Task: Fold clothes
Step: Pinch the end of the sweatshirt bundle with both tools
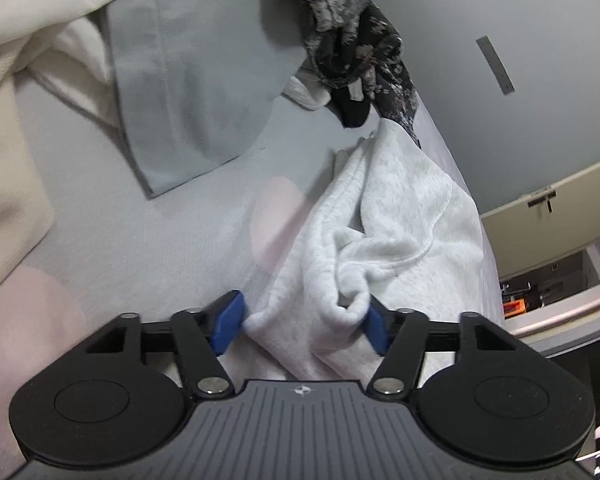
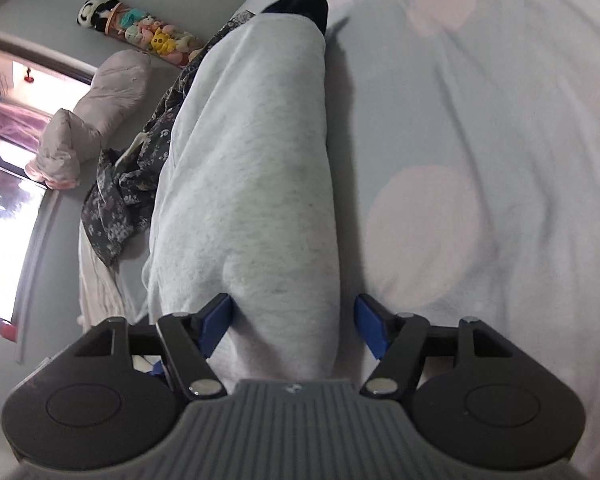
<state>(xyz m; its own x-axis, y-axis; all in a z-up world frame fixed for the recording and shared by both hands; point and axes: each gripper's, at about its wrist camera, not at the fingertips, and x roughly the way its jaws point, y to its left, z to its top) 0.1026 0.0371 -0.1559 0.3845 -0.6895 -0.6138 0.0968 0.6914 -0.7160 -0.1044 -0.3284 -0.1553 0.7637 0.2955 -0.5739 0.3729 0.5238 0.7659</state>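
Note:
A pale grey sweat garment (image 1: 400,208) lies crumpled on the bed sheet (image 1: 100,240) along the bed's right edge. My left gripper (image 1: 303,322) stands wide over its near end. A bunched fold fills the gap between the blue pads (image 1: 230,322) and brushes both, slack and not pinched. In the right wrist view the same garment (image 2: 252,160) runs away from me as a long smooth band. My right gripper (image 2: 296,324) straddles its near end, open. The left pad (image 2: 218,320) touches the cloth and the right pad stands clear of it.
A dark floral garment (image 1: 360,40) (image 2: 116,200), a grey-blue cloth (image 1: 188,92), a cream cloth (image 1: 4,140) and a black item (image 1: 354,110) lie around. A pink pillow (image 2: 96,116), plush toys (image 2: 148,32) and a window (image 2: 4,220) are beyond the bed. A cabinet (image 1: 560,208) stands beside the bed.

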